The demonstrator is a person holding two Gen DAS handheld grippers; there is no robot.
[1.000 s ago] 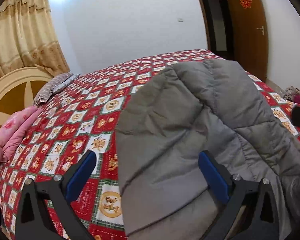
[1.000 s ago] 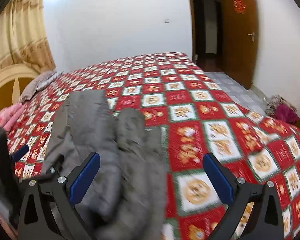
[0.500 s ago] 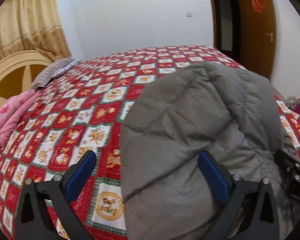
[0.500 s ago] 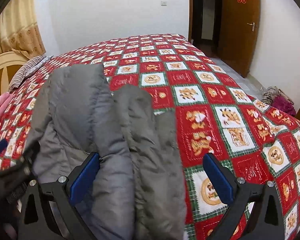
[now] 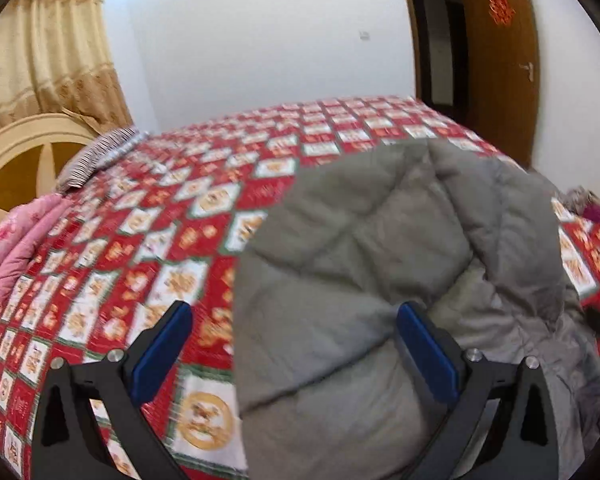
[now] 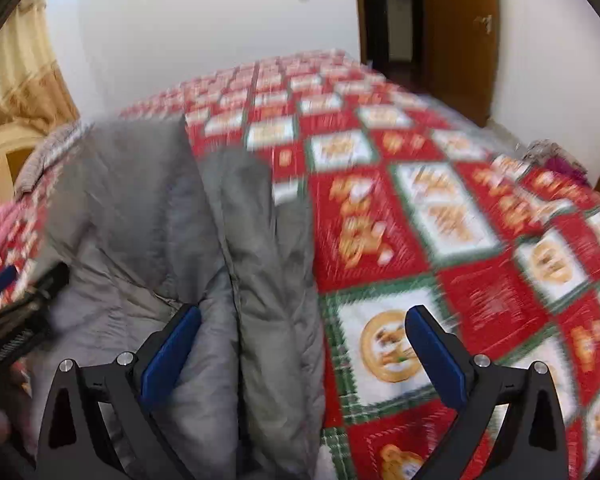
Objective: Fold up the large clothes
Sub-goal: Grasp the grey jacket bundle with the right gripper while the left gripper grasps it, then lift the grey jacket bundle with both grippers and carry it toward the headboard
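A large grey quilted jacket (image 5: 380,264) lies on the bed, partly folded, its left edge running between my left gripper's fingers. My left gripper (image 5: 296,340) is open and empty just above the jacket's near left part. In the right wrist view the jacket (image 6: 172,220) lies at the left with a folded sleeve strip (image 6: 268,264) along its right edge. My right gripper (image 6: 304,344) is open and empty above that right edge. The left gripper's tool (image 6: 16,308) shows at the far left of that view.
The bed has a red patchwork cover (image 5: 172,232) (image 6: 440,220). A pink quilt (image 5: 16,240) and a striped pillow (image 5: 100,152) lie by the cream headboard (image 5: 24,152). A brown door (image 5: 500,52) stands behind; clothes (image 5: 592,208) lie on the floor at right.
Both grippers have moved closer and lower toward the jacket; both views are now motion-blurred. The jaws stay open.
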